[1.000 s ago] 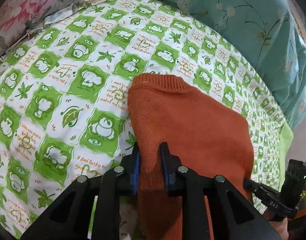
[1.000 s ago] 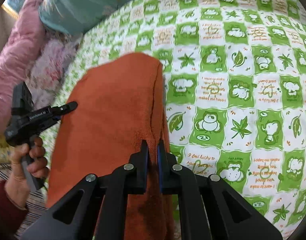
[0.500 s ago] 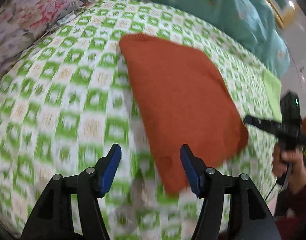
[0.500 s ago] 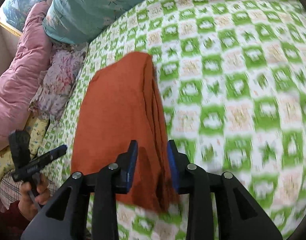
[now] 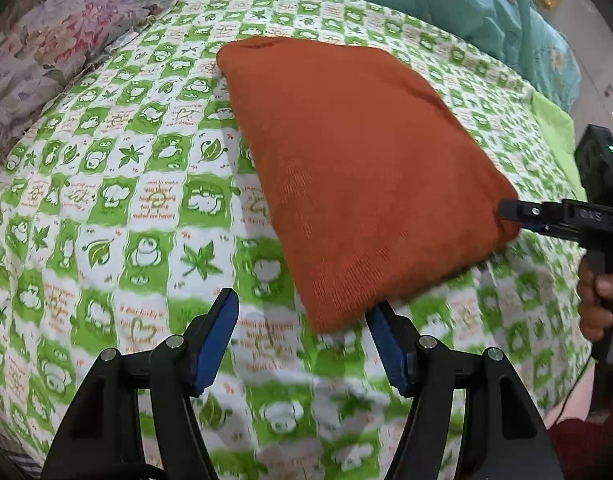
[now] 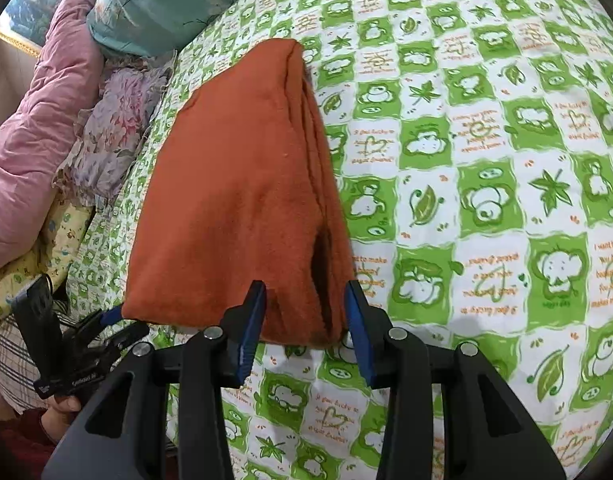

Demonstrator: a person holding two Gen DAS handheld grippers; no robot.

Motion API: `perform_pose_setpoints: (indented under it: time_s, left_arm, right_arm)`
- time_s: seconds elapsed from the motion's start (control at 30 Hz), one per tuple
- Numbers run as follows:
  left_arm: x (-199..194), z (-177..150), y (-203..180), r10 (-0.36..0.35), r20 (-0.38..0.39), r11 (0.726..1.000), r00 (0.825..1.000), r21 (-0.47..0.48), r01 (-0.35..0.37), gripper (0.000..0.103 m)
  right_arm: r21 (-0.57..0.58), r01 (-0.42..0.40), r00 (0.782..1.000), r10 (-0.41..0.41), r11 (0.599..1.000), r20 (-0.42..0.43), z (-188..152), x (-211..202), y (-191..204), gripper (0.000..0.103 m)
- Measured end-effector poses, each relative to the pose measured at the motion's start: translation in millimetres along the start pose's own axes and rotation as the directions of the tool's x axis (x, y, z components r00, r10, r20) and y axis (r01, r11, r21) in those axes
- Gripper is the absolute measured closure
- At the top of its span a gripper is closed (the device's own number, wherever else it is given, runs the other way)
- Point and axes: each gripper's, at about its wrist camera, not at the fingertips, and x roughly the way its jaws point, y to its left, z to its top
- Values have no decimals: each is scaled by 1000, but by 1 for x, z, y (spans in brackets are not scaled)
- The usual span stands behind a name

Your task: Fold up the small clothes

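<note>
Moments after release, both tongs stand wide and empty over a folded orange garment (image 5: 358, 176) lying flat on the green-and-white printed bed sheet (image 5: 118, 208). A second ago each pair was pinched shut on the near edge of the cloth; now the left tongs (image 5: 302, 340) have let go and pulled back, the garment's near corner lying just beyond their blue pads. The right tongs (image 6: 304, 328) are likewise parted, straddling the other near corner, where stacked layers show along the right edge; whether the pads brush the fabric there is hard to tell through the fisheye. The garment sits as a compact rectangle toward the far middle of the bed, with a floral pillow (image 5: 46, 52) to the far left and a teal quilt (image 5: 446, 4) beyond it. With the bundle squared up and both grips released, the fold on this piece looks complete, or close to it.
</note>
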Motion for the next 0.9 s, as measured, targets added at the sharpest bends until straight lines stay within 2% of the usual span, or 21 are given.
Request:
perform_pose_setpoints:
  time_s: [0.03, 0.1, 0.13, 0.17, 0.2, 0.23, 0.27, 0.33, 0.37, 0.47, 0.6, 0.7, 0.9]
  left_arm:
    - [5, 1, 0, 18, -9, 1000, 1000, 6, -17, 38]
    - [11, -1, -2, 53, -19, 998, 998, 19, -53, 41]
    - [13, -3, -1, 57, -22, 998, 998, 17, -56, 45]
    - [14, -3, 1, 50, -23, 999, 998, 0, -50, 55]
    - [14, -3, 3, 34, -24, 999, 999, -21, -35, 62]
    - [13, -2, 6, 11, -23, 999, 1000, -43, -12, 77]
    - [6, 0, 6, -10, -5, 998, 1000, -68, 10, 83]
    - [-5, 0, 0, 2, 28, 998, 1000, -63, 0, 87]
    - [-4, -2, -3, 4, 21, 999, 1000, -50, -3, 89]
    - [15, -11, -5, 14, -61, 999, 998, -45, -17, 92]
    - [15, -13, -5, 9, -66, 999, 998, -52, -12, 94]
    - [19, -11, -3, 4, -81, 998, 997, -59, -9, 94]
    - [27, -8, -1, -15, -98, 998, 995, -69, 8, 93]
  right_arm:
    - [2, -4, 1000, 4, 1000, 3, 0, 0, 0, 61]
    - [-8, -11, 1000, 12, 1000, 13, 0, 0, 4, 74]
    - [-26, -3, 1000, 3, 1000, 11, 0, 0, 7, 93]
    - [-39, 5, 1000, -4, 999, 11, 1, -1, 10, 98]
    - [-56, 10, 1000, -9, 998, 15, 1, -3, 13, 98]
    - [-70, 11, 1000, -10, 998, 21, 2, -5, 16, 98]
    - [-89, 1, 999, 4, 996, 48, 4, -15, 22, 98]
    - [-97, -32, 993, 42, 995, 106, 8, -35, 25, 98]
    - [-101, -23, 993, 35, 995, 117, 10, -40, 24, 99]
    - [-112, 45, 996, -36, 993, 79, 10, -31, 12, 99]
    - [-111, 106, 994, -103, 988, 29, 1, -9, 2, 99]
    - [-154, 168, 985, -171, 974, -6, -4, 9, -2, 99]
    - [-131, 188, 981, -194, 973, -30, -6, 18, -11, 99]
